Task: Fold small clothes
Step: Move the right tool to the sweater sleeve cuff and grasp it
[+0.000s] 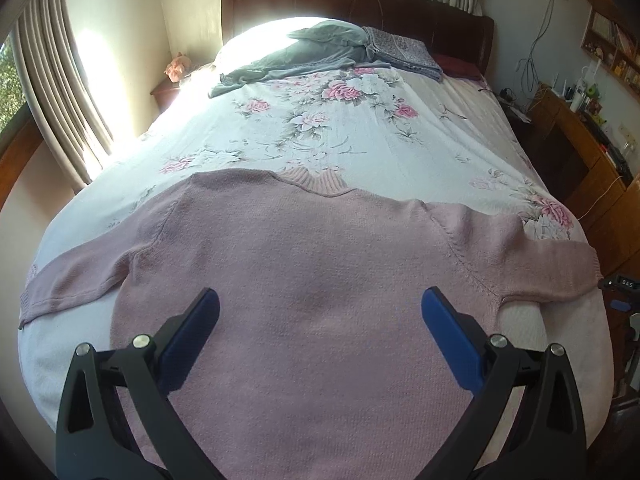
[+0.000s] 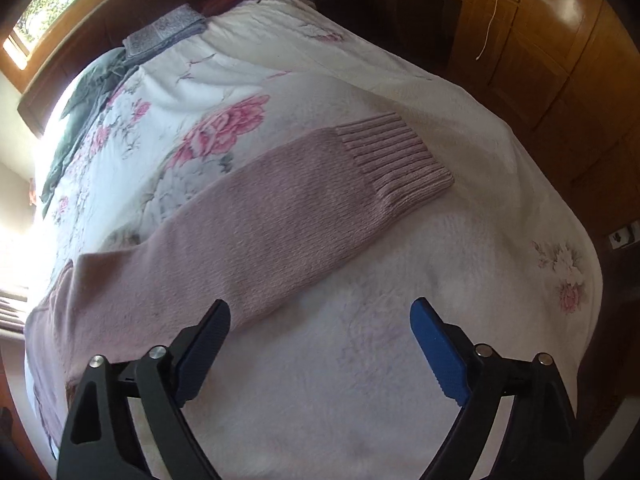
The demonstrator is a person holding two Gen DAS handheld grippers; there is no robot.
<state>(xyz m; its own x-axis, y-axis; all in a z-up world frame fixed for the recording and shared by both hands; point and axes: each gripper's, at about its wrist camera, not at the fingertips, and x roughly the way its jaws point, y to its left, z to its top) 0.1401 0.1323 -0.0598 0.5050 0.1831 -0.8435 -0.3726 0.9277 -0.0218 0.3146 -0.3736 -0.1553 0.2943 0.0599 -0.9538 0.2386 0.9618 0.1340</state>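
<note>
The bed (image 1: pixel 360 140) fills both views, its floral cover bearing a pink sweater (image 1: pixel 304 264) laid flat across the lower centre of the left view, sleeves out to either side. A grey garment (image 1: pixel 304 52) and folded cloth (image 1: pixel 404 52) lie at upper centre. The left gripper (image 1: pixel 320 312) hovers spread over the sweater body, holding nothing; the right gripper (image 2: pixel 320 320) is spread beside the right sleeve (image 2: pixel 280 216), empty. Risk: pinching one knit layer would drag and skew the fold. No containers visible.
</note>
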